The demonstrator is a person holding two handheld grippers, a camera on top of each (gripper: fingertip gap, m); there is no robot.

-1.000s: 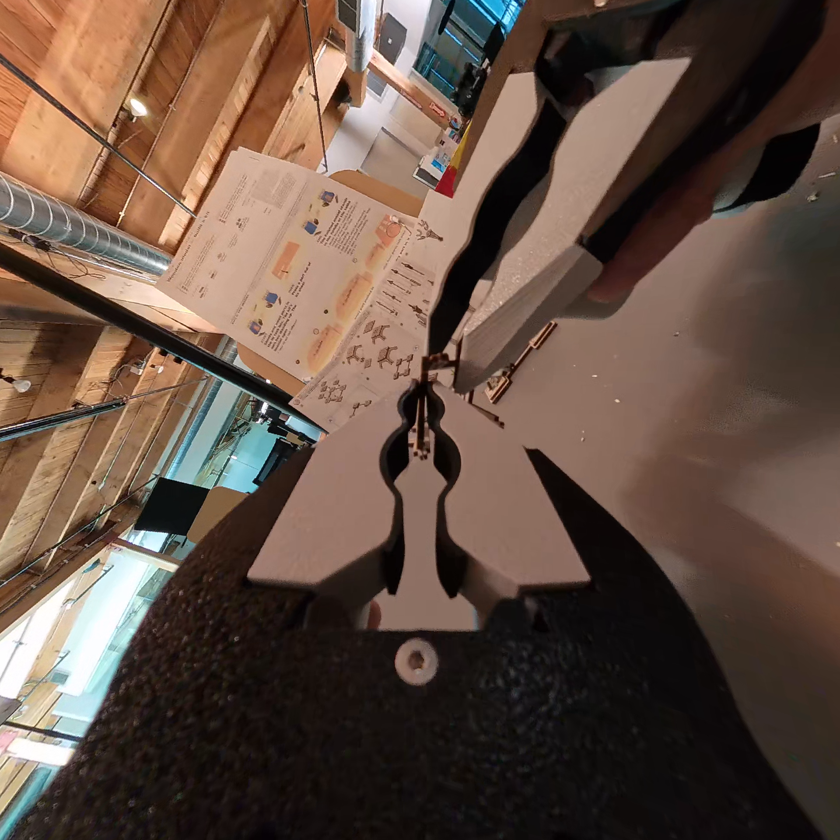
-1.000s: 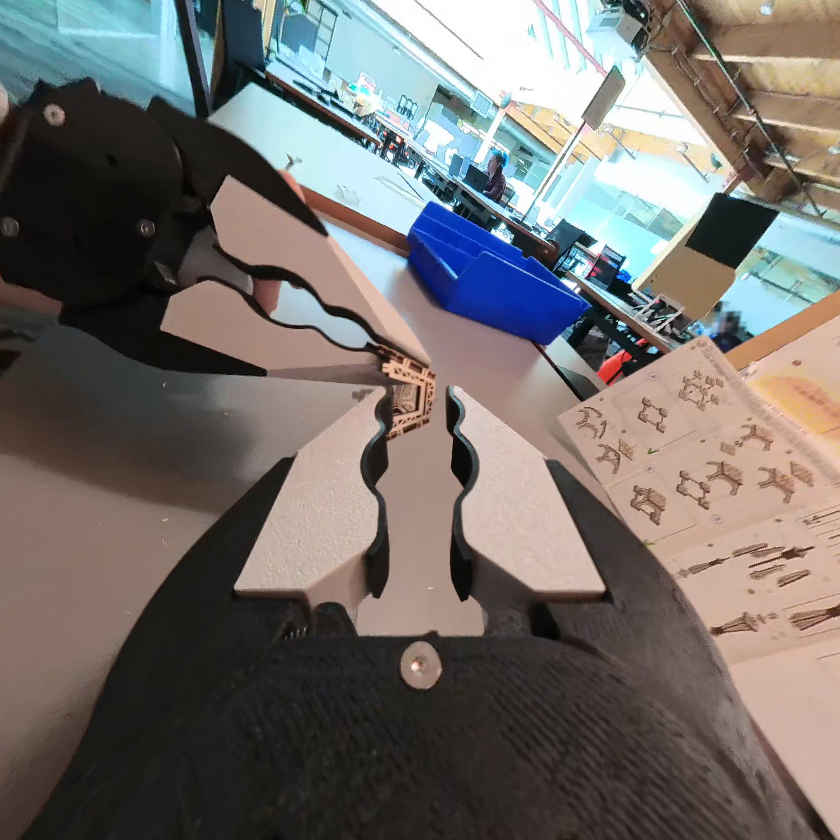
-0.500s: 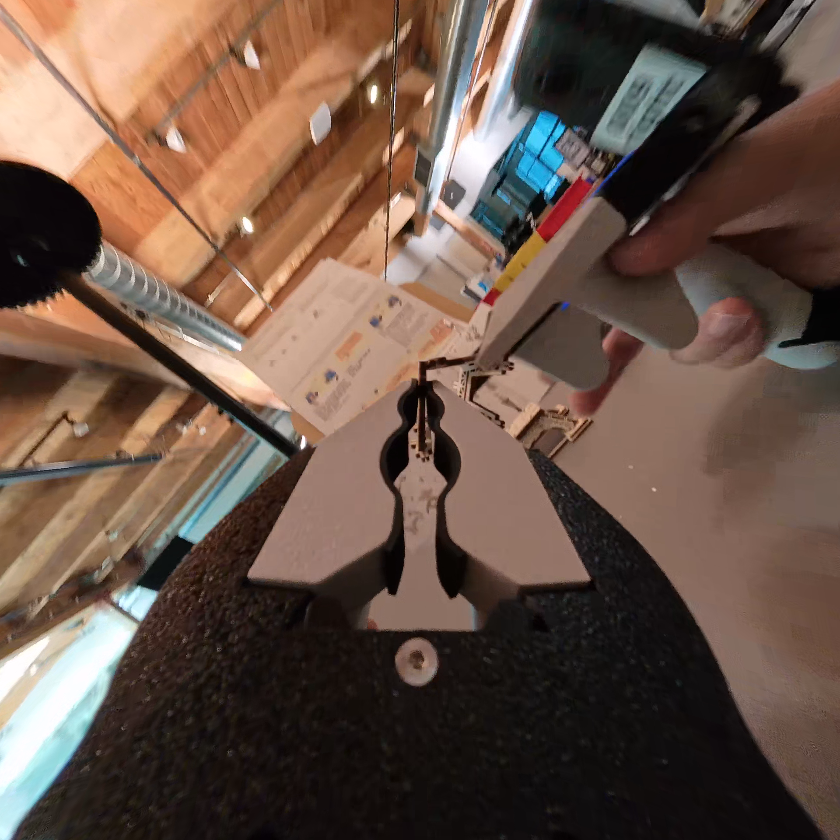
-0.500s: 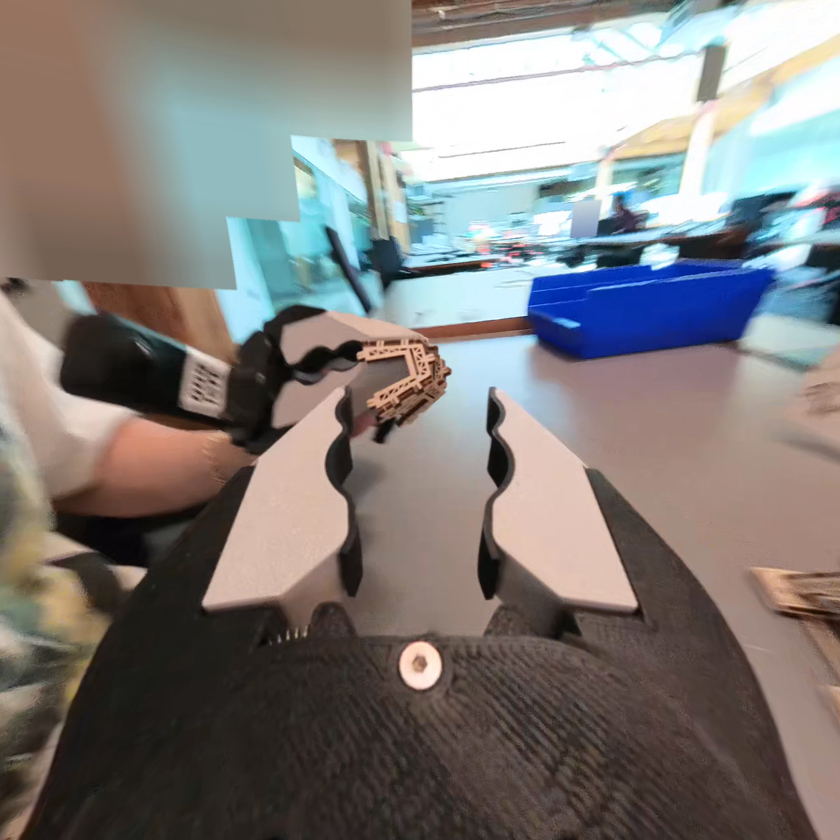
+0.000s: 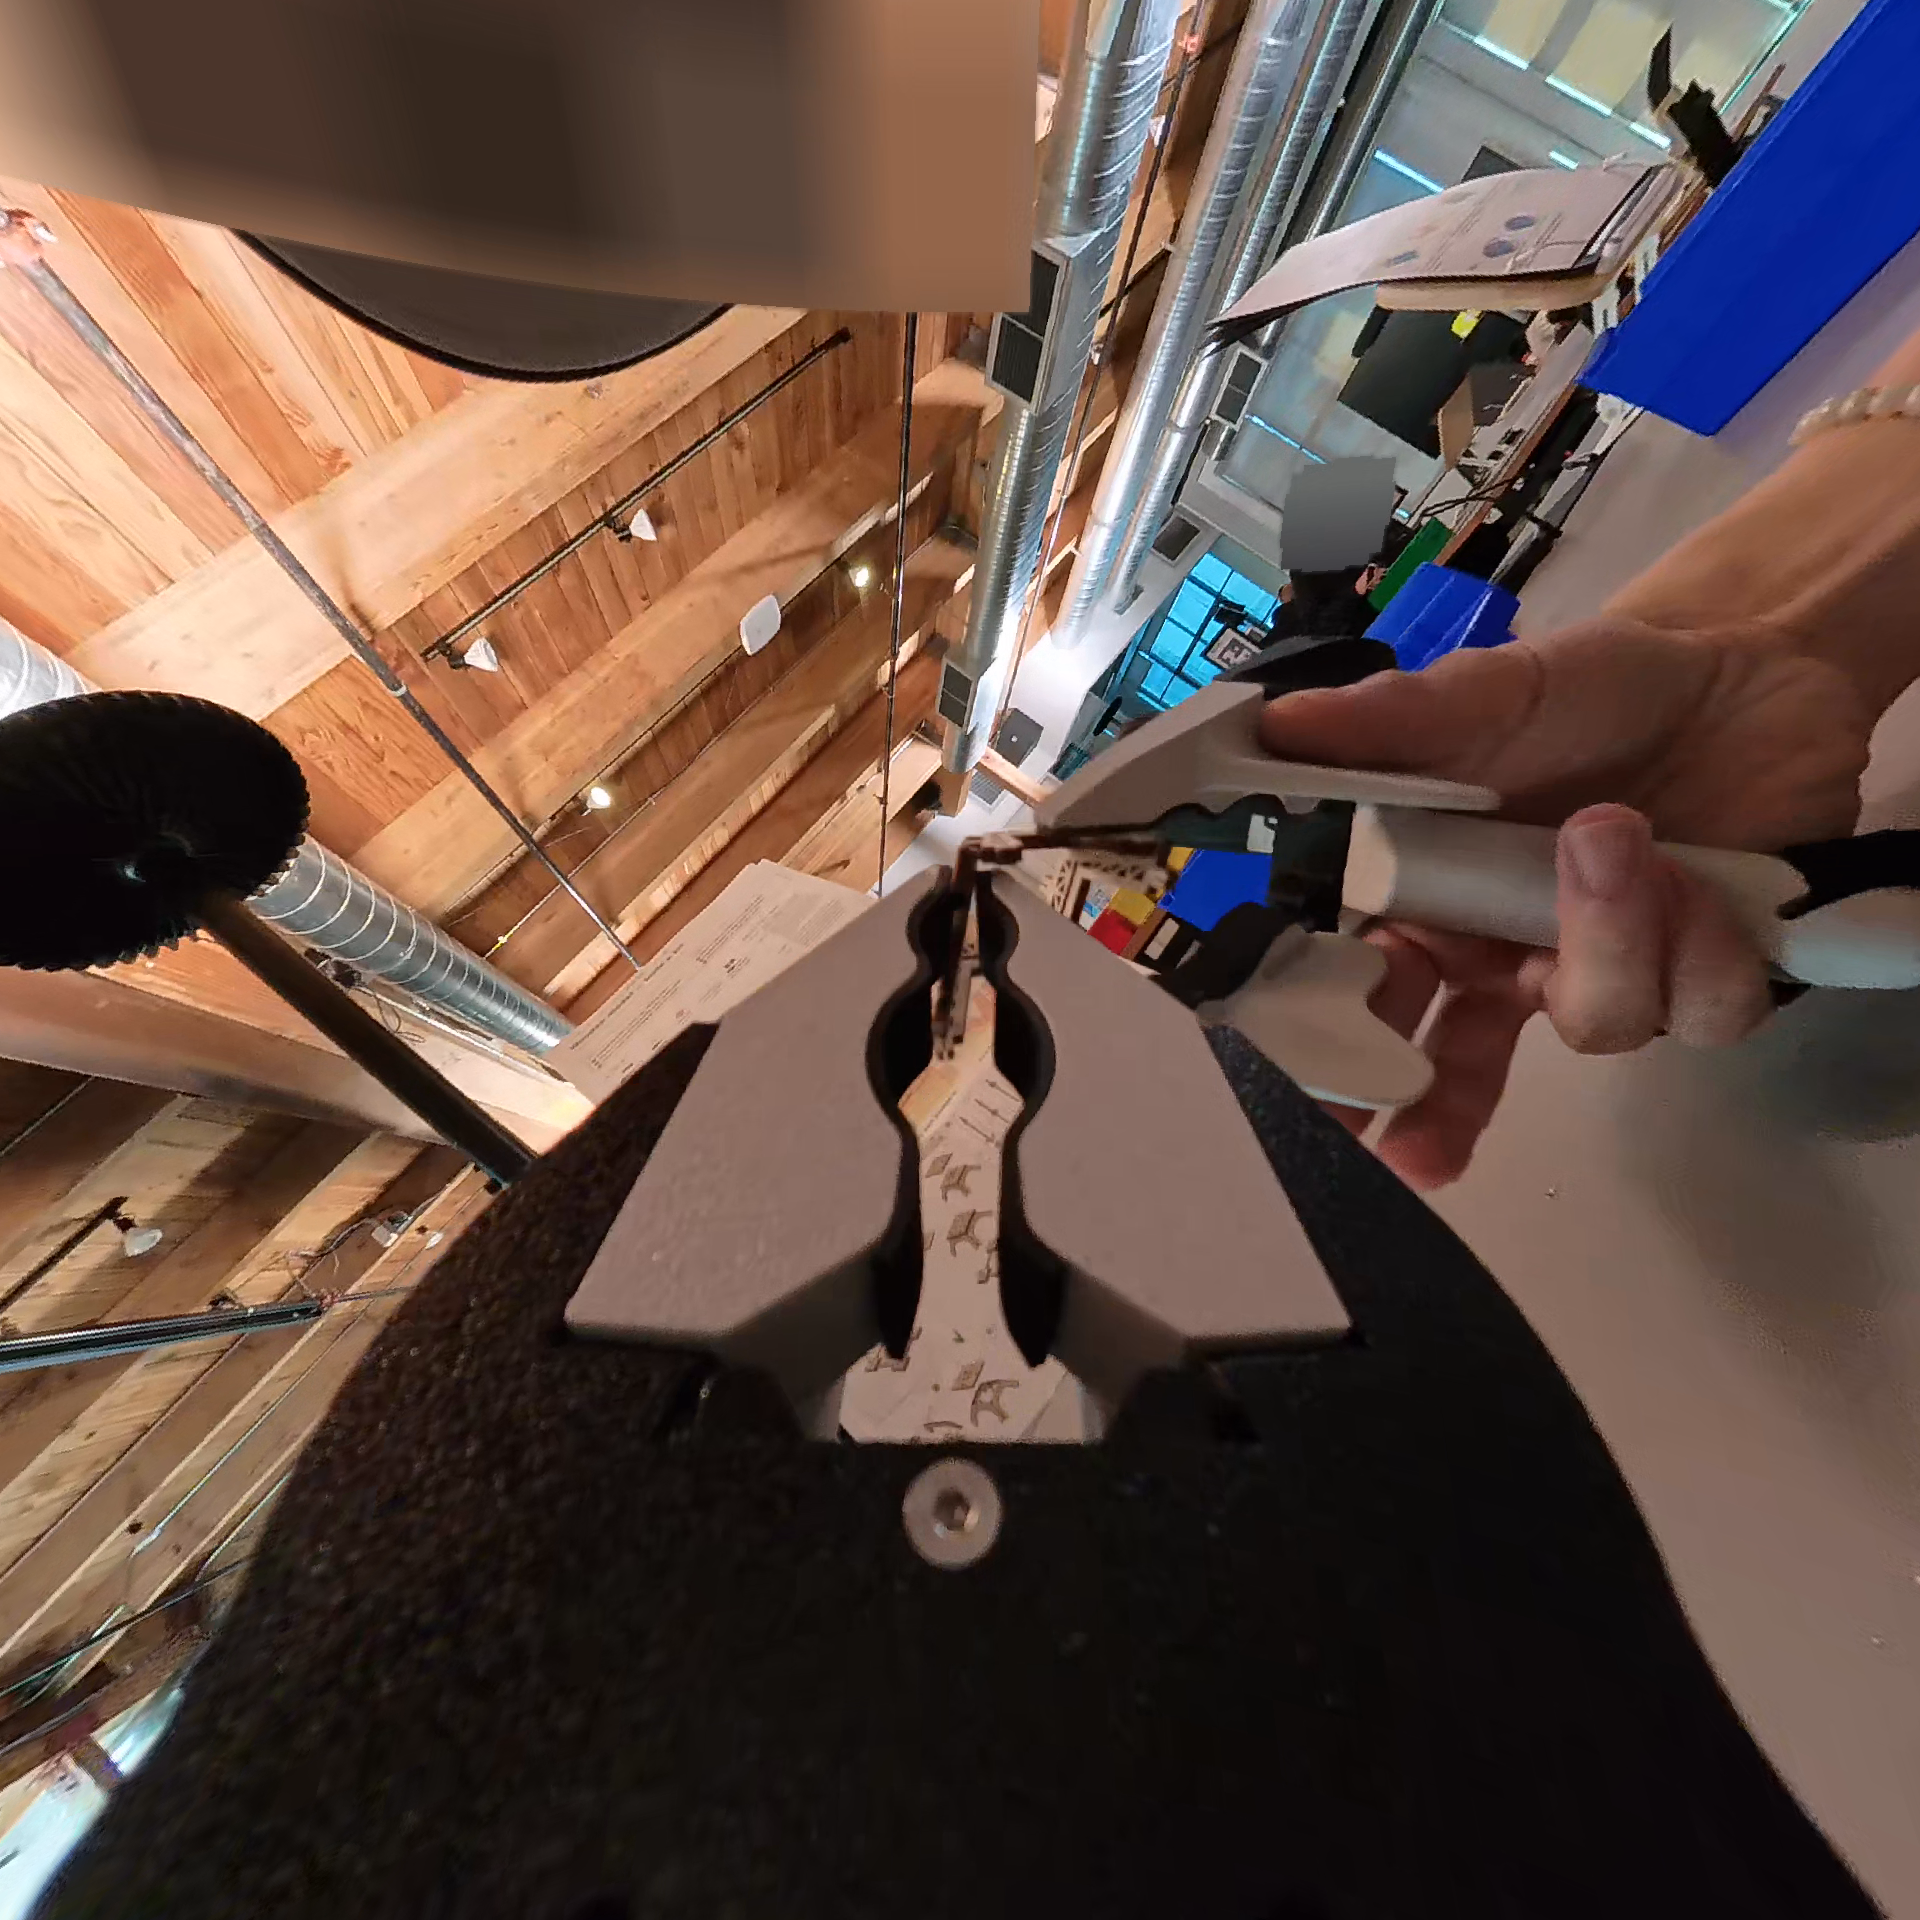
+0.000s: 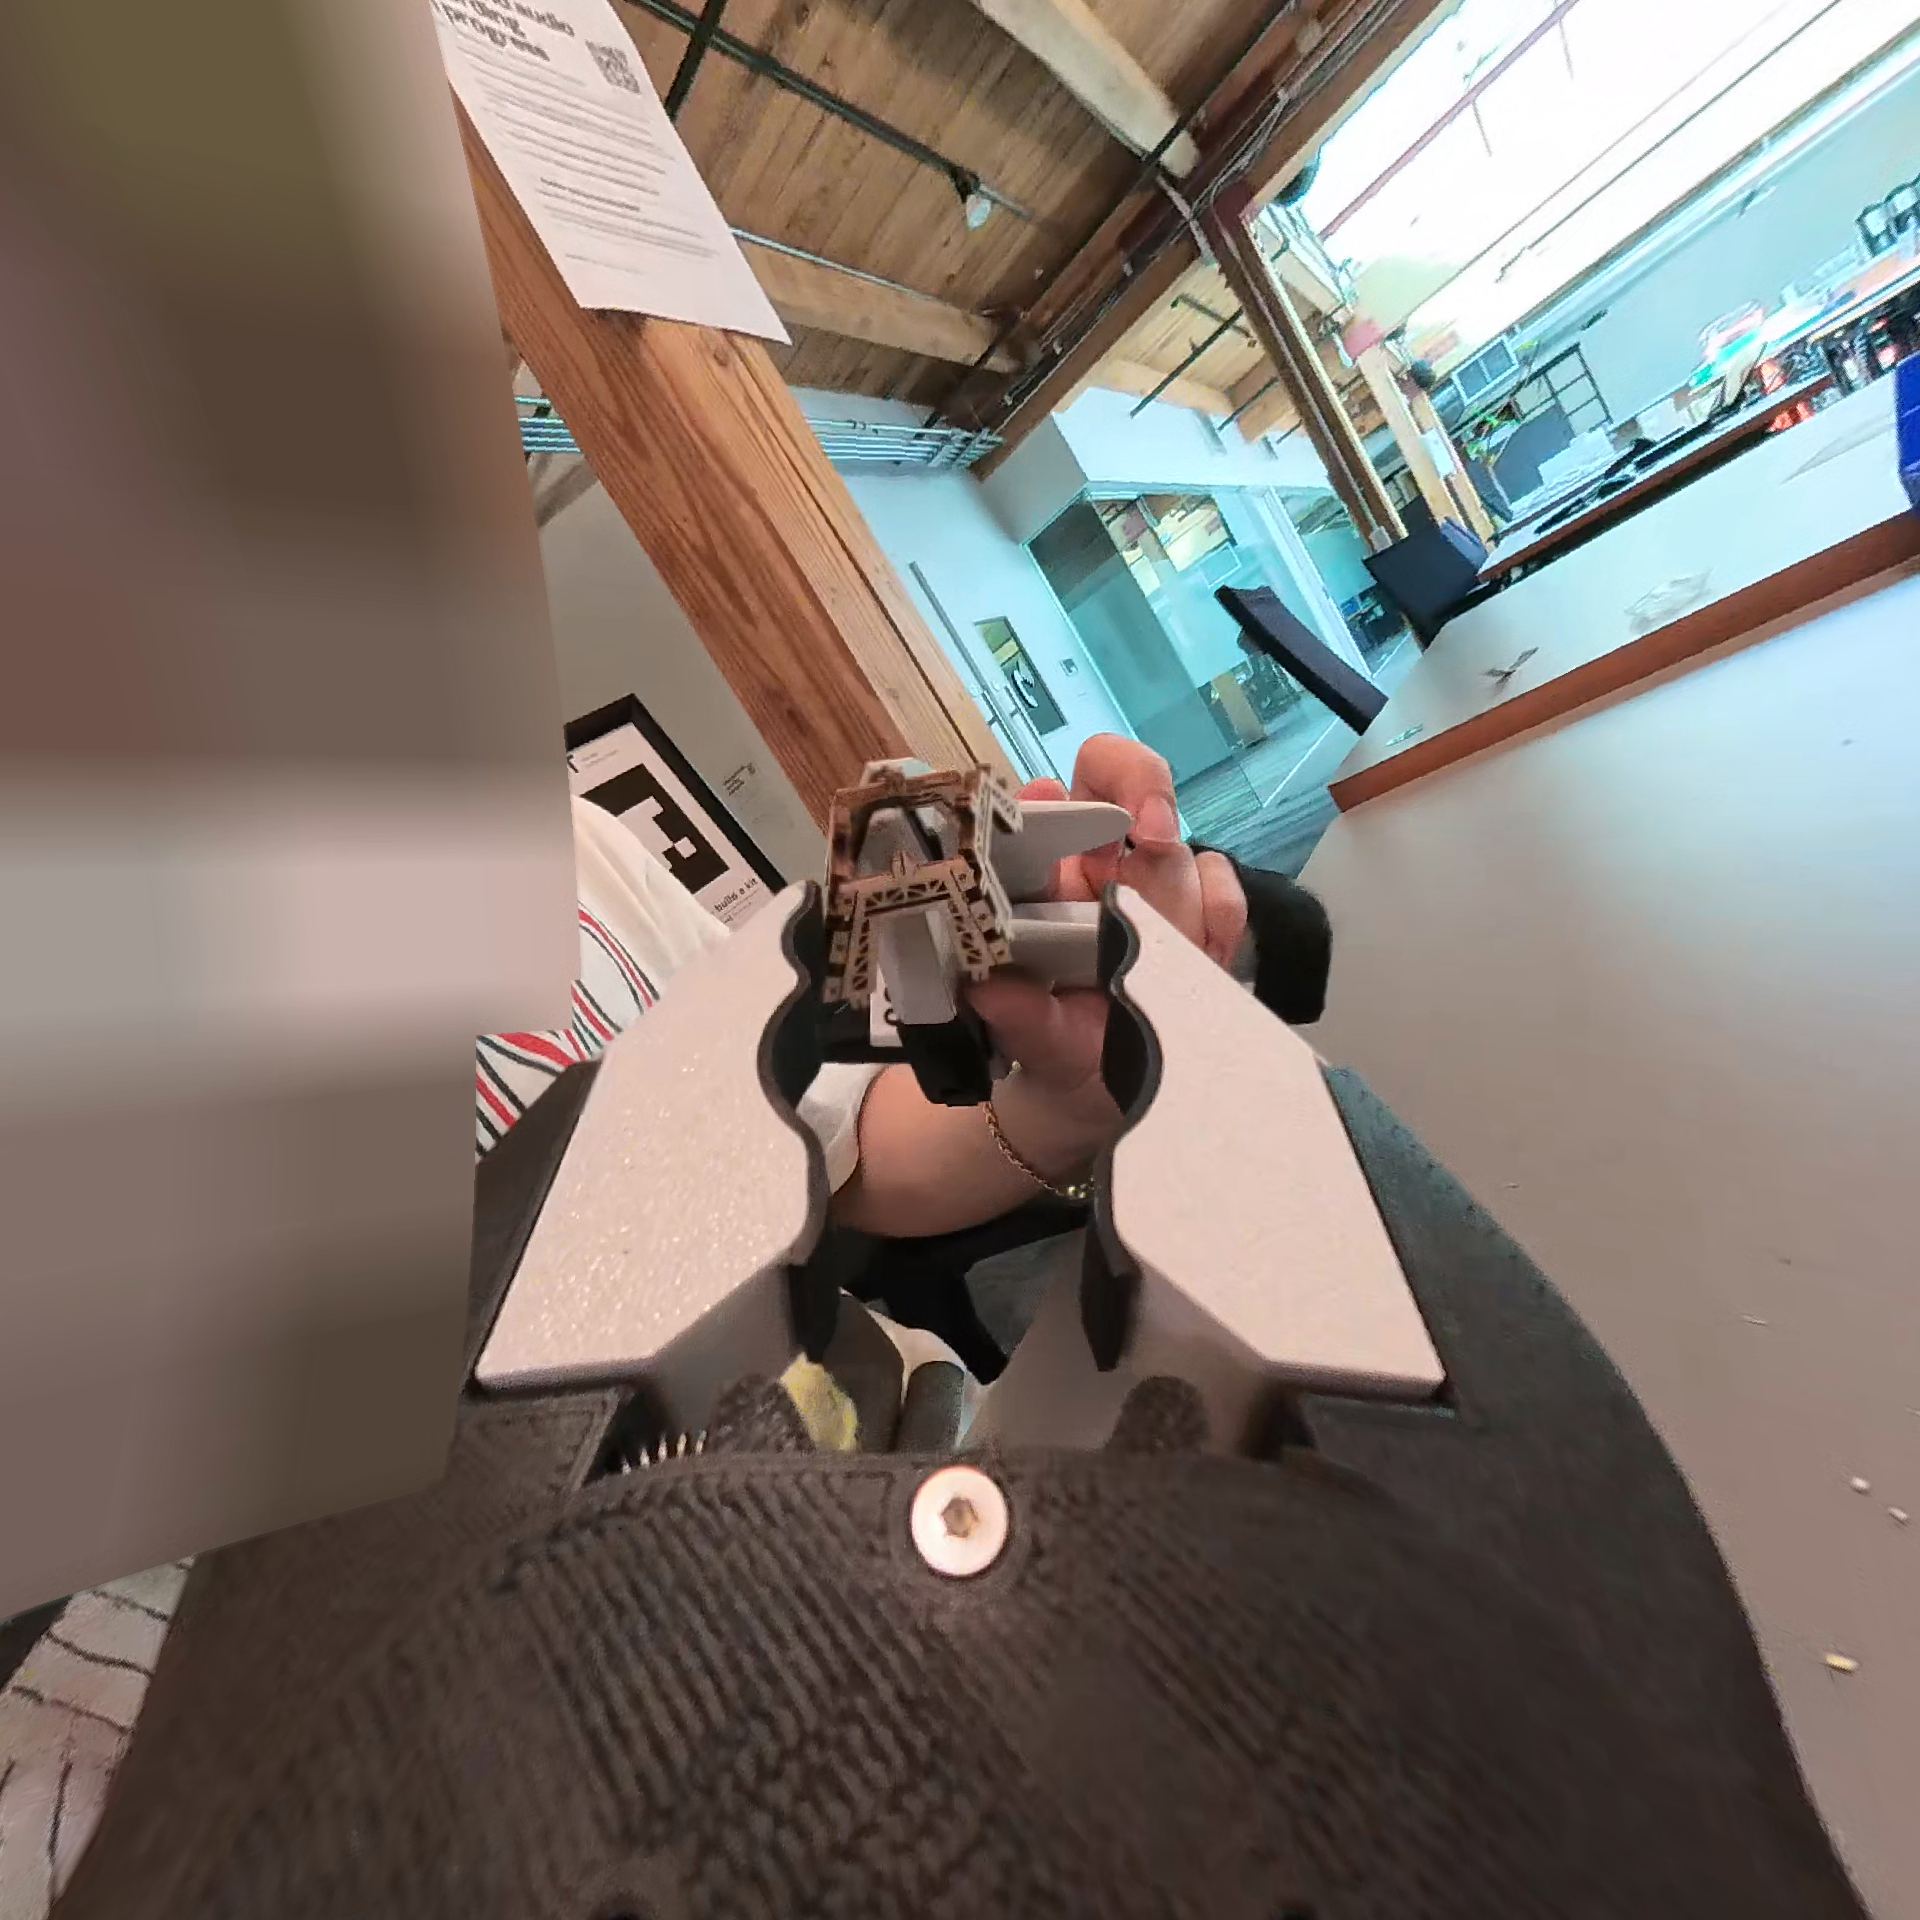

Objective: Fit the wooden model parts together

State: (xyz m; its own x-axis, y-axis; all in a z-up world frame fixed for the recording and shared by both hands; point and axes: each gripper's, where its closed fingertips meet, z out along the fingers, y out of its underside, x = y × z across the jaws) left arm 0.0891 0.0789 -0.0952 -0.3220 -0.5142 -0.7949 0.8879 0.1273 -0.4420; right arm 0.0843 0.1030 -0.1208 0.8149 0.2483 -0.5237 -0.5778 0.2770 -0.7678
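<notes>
A small laser-cut wooden lattice model point(image 6: 914, 894), shaped like a tower base, is held in the air. My left gripper point(image 5: 966, 883) is shut on one thin wall of it, which shows edge-on point(image 5: 954, 966) in the left wrist view. My right gripper point(image 6: 956, 920) is open and faces the model, which sits just past its fingertips, nearer the left one; I cannot tell if they touch. In the left wrist view the right gripper point(image 5: 1117, 894) comes in from the right, jaws apart around the model's top edge. The left gripper's fingers point(image 6: 1049, 831) show behind the model.
The grey table point(image 5: 1662, 1351) lies on the right, with wood crumbs on it point(image 6: 1558, 935). An instruction sheet point(image 5: 748, 935) and a blue bin point(image 5: 1766, 239) stand farther off. A black stand with a round head point(image 5: 145, 831) is at left. A wooden post point(image 6: 707, 468) rises behind. Less than 4 cm separates the two grippers' tips.
Both grippers have risen from the table and tilted upward. The right gripper has swung round to face the model end-on and stays open. The left gripper stays shut on the model.
</notes>
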